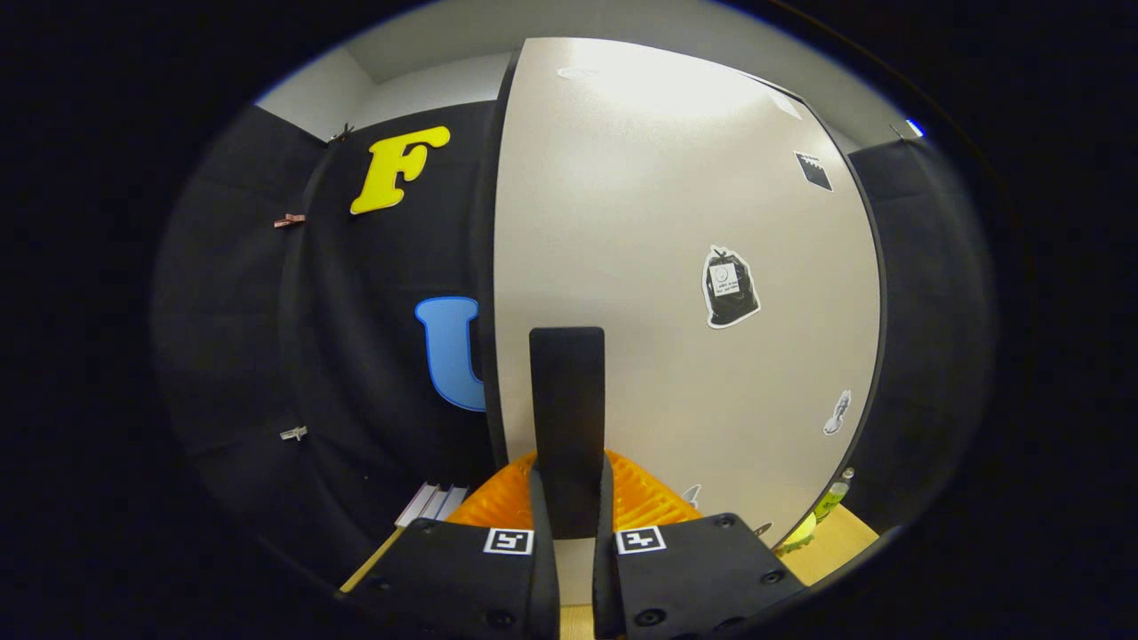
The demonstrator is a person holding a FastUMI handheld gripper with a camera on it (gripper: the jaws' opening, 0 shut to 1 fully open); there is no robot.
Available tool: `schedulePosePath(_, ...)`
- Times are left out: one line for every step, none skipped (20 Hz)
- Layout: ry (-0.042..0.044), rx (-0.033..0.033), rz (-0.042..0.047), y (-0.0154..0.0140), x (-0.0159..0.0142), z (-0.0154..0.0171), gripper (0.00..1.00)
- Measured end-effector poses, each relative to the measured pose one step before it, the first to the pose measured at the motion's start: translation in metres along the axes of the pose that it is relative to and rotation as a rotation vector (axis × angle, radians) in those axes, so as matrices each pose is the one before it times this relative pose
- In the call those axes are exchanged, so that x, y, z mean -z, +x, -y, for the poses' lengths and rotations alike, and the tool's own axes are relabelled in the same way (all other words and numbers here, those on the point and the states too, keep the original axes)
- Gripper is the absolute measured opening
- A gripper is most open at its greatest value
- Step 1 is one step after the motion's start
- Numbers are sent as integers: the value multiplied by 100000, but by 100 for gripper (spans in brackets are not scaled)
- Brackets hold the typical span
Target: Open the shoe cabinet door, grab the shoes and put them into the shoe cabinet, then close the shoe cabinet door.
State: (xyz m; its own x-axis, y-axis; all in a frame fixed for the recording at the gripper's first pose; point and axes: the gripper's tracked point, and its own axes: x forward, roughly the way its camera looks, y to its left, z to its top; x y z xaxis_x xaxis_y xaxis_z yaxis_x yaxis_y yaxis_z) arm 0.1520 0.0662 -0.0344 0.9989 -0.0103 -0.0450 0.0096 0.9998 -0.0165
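The pale shoe cabinet door [676, 231] stands upright right in front of me. Its black vertical handle [566, 391] runs down between my fingers. My gripper [569, 489] is shut on the lower part of that handle, one finger pressing each side. The door's dark left edge [487, 267] shows against the black booth wall; I cannot tell how far the door is swung. A small yellow-green object [811, 526], partly hidden by the door's lower right corner, lies on the wooden surface; I cannot tell whether it is a shoe.
A black bag-shaped sticker [731, 286] and a few smaller stickers mark the door right of the handle. The wooden tabletop [845, 533] shows at the door's lower right. A white slatted piece [433, 502] lies low on the left by the wall.
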Motion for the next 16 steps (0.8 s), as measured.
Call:
schedulePosePath(-149, -988, 110, -376, -146, -15, 19)
schedulePosePath(-69, -764, -241, -392, -50, -17, 19)
schedulePosePath(106, -624, -142, -392, -85, 55, 19)
schedulePosePath(96, -769, -41, -457, -18, -56, 19)
schedulePosePath(-101, -973, -135, -550, -22, -4, 19)
schedulePosePath(-362, -853, 114, -749, 13, 228, 19)
schedulePosePath(-406, -744, 212, -755, 64, 292, 19)
schedulePosePath(-94, -1020, -121, -653, 210, 167, 19)
schedulePosePath(66, -1338, -223, -629, 18, 153, 19)
schedulePosePath(-68, -1449, -216, -610, -74, 174, 19)
schedulePosePath(-343, -1341, -215, -593, 59, 168, 19)
schedulePosePath(-405, -1296, -279, -727, 24, 265, 19)
schedulePosePath(-96, -1320, -12, -784, -27, 271, 19)
schedulePosePath(73, -1479, -233, -820, 45, 289, 19)
schedulePosePath(51, -1513, 86, -886, 17, 279, 19)
schedulePosePath(-204, -1419, -82, -927, 67, 370, 19)
